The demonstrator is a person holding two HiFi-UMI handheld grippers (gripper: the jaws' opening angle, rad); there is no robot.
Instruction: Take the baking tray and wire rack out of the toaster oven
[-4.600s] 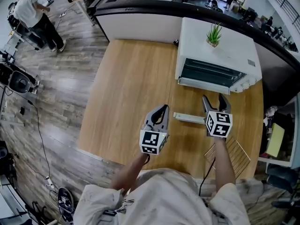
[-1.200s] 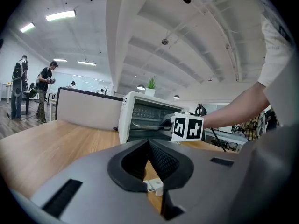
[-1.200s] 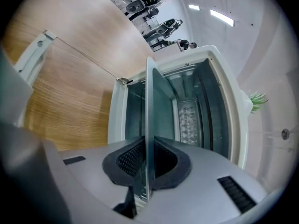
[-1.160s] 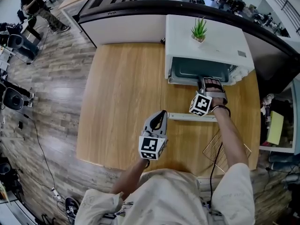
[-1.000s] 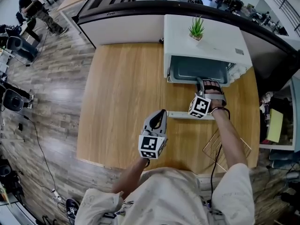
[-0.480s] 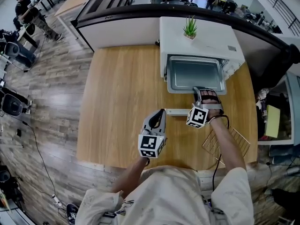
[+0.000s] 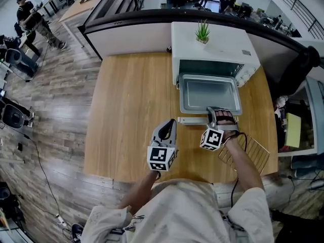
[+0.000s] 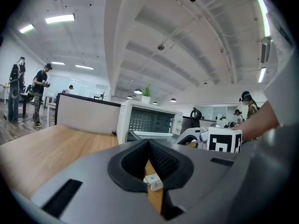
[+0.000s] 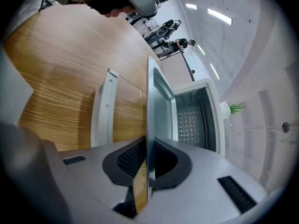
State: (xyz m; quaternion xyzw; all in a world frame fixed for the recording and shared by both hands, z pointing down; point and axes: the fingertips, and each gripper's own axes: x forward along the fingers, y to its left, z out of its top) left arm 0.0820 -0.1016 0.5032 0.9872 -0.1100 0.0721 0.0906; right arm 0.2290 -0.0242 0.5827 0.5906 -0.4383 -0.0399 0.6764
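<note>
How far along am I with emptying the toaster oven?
Done: the wire rack lies out on the table. In hand: the right gripper is clamped on the front rim of the baking tray, which is drawn mostly out of the toaster oven. Left: pull the tray clear and set it down. The left gripper is idle.

**Open-plan office used as a test space**

A wooden table (image 7: 131, 110) carrying a toaster oven (image 7: 212, 44) stands on plank flooring (image 7: 50, 135) by a low partition (image 7: 131, 34). Dark equipment (image 7: 12, 115) sits at the left, people (image 7: 30, 19) stand beyond, and strip lights (image 8: 60, 17) line the ceiling.
</note>
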